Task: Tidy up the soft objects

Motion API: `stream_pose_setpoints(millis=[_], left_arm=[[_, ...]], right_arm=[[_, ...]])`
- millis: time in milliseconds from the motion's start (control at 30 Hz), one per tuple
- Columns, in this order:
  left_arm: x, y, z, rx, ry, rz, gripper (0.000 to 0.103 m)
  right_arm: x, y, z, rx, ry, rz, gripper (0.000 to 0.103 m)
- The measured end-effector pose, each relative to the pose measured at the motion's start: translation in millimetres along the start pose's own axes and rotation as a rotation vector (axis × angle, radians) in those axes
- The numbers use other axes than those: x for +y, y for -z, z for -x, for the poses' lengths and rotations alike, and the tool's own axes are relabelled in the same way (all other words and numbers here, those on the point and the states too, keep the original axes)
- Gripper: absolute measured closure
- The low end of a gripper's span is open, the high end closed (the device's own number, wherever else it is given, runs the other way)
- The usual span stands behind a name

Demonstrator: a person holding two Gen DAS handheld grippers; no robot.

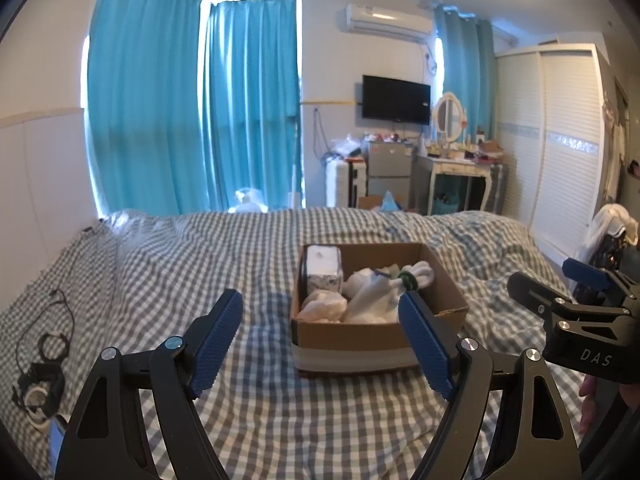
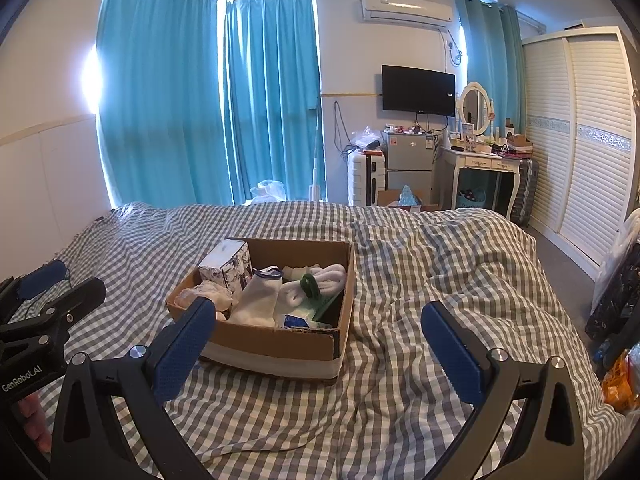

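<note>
We hold two pairs of tongs above a bed covered in a grey-and-white checked sheet (image 2: 420,280). Our left tongs (image 1: 322,338) are spread wide with nothing between the blue pads. Our right tongs (image 2: 316,344) are spread wide too, and empty.

A cardboard box (image 1: 352,334) sits on the sheet just ahead of our left tongs, its near wall showing between the two fingers. From our right tongs the box (image 2: 280,342) lies ahead and to the left, behind the left finger.

Inside the box are soft things packed together: a white sock (image 2: 258,298), a white rolled bundle with a green band (image 2: 320,278), a patterned tissue pack (image 2: 226,264) standing at the far left corner, and something pale and crumpled (image 2: 204,294), perhaps cloth or a bag.

A tangle of black cable (image 1: 44,354) lies on the sheet, well to the left of our left tongs.
</note>
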State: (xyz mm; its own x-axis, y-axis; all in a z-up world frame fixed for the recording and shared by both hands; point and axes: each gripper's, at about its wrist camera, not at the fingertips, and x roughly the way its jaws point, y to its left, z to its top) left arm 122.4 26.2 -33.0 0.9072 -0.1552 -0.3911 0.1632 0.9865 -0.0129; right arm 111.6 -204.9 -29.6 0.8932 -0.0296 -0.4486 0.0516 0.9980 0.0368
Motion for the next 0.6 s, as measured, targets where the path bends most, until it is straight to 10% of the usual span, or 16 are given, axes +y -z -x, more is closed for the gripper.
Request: stream_pose_setpoints(millis=[600], left_arm=[[1.6,1.8,-0.6,0.002,0.001,0.005,0.021]], right_arm=[[1.9,2.8,-2.3,0.006,-0.001,0.0,0.0]])
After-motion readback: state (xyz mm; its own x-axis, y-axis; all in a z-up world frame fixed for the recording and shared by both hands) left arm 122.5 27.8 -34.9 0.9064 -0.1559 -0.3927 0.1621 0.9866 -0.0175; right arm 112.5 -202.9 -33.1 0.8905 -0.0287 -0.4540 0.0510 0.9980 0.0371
